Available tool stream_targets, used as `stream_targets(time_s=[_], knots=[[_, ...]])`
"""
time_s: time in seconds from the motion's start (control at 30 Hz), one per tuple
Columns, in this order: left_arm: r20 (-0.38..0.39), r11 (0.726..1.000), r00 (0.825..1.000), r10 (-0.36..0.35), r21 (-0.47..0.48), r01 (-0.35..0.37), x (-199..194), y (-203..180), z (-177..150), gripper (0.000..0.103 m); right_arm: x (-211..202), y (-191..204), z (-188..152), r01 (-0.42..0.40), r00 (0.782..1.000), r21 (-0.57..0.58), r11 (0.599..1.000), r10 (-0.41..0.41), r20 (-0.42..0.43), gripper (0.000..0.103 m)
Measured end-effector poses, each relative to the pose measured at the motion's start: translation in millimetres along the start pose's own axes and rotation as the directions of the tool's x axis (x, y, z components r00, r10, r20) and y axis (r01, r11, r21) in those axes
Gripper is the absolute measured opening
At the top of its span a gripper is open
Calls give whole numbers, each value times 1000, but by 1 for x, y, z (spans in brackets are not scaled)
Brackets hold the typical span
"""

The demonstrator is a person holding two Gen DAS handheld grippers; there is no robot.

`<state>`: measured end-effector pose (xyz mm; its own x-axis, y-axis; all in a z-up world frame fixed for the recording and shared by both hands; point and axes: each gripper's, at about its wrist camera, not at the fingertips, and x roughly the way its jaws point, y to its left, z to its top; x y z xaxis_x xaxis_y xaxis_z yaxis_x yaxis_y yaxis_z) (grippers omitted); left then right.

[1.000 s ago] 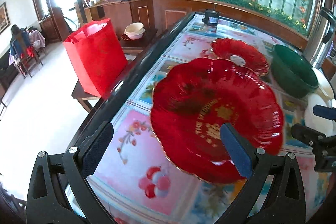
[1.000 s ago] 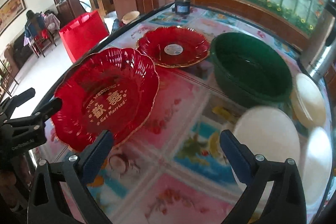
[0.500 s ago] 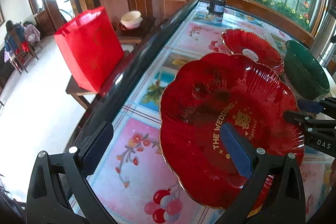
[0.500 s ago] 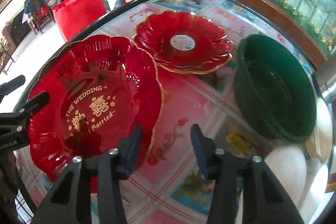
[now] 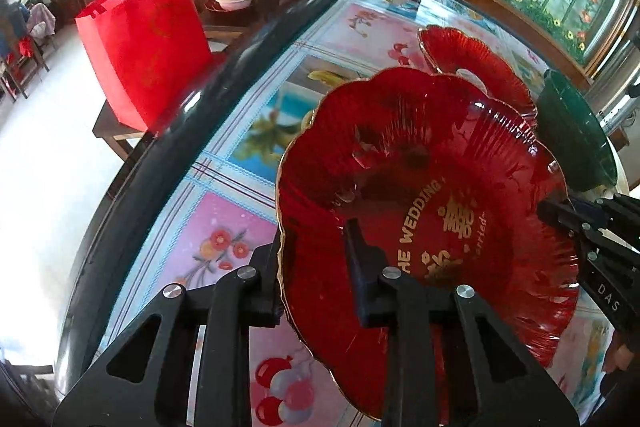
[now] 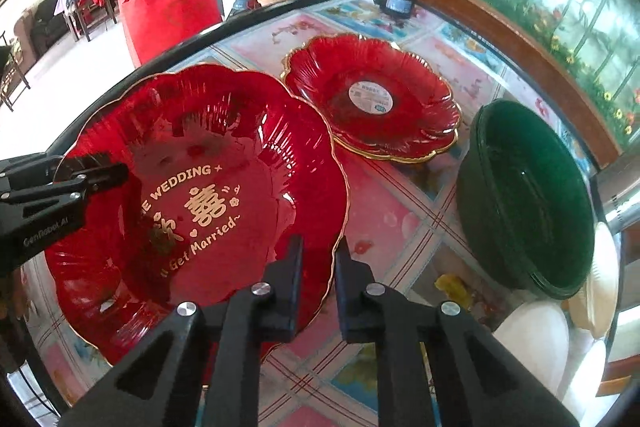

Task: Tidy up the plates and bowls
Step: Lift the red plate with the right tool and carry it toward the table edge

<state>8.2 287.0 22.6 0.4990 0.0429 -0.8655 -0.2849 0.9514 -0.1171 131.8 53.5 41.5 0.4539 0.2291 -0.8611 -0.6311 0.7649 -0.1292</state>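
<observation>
Both pairs of fingers have just closed: my left gripper (image 5: 316, 275) and my right gripper (image 6: 318, 267) each pinch an opposite rim of the big red wedding plate (image 6: 192, 203), lower left in the right view, presumably to lift it level toward the smaller red plate (image 6: 372, 99) behind. Whether its underside has left the tabletop (image 6: 400, 211) is hidden; the green bowl (image 6: 528, 195) sits at right.
</observation>
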Motion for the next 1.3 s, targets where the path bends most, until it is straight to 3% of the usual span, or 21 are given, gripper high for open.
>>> stream_targets(time_s=[0.3,0.6,0.9,1.3], knots=[[80,1000,997,-7,5,7,-46,8,-9,24,-38,17,-11,15,997,-4,1000,-15,74,15],[101,1000,995,-3,12,2,-74,25,-49,24,-66,47,-43,-13,995,-27,1000,16,97,17],[74,1000,997,21,0,-21,-65,36,-83,24,-61,66,-67,-44,997,-47,998,47,62,17],[85,1000,996,25,-1,-25,-58,43,-95,24,-50,69,-83,-87,996,-32,996,88,31,17]])
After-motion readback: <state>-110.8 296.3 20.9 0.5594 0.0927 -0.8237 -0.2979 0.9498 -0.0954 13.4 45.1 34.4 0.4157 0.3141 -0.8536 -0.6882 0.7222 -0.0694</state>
